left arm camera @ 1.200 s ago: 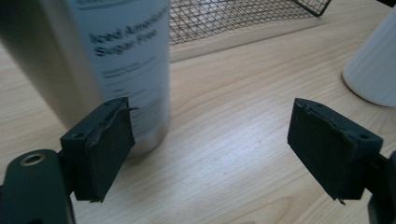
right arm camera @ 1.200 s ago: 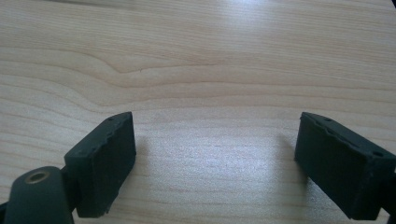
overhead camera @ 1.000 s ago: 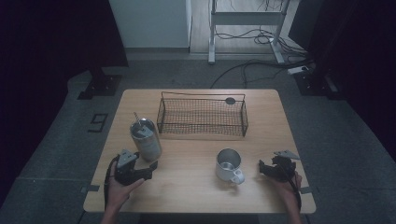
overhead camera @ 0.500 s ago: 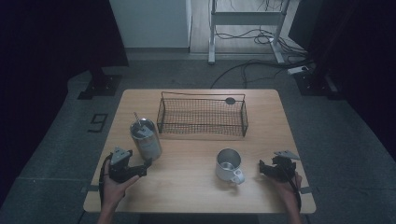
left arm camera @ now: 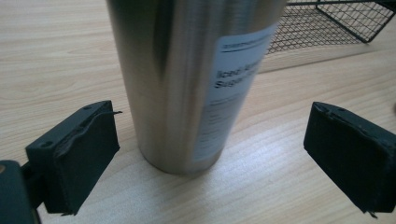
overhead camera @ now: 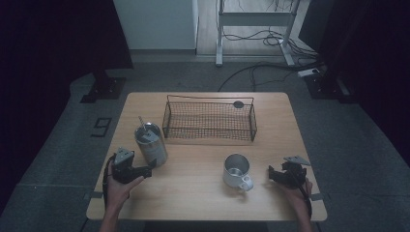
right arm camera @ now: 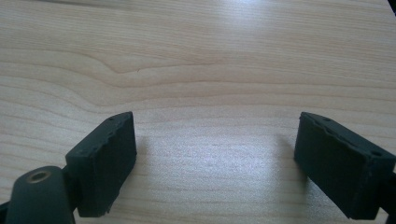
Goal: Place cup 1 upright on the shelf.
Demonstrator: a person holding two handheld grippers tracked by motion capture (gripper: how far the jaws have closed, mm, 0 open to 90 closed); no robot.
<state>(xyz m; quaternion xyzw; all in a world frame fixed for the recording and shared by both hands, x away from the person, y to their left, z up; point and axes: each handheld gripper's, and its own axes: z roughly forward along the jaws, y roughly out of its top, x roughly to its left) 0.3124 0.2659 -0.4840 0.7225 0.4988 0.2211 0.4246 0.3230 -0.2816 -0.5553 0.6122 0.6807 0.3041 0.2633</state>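
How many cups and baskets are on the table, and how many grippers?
Steel tumbler with a straw: 1
Steel mug with a handle: 1
Wire basket: 1
Small dark disc behind the basket: 1
Grippers: 2, the left gripper and the right gripper
Total: 6
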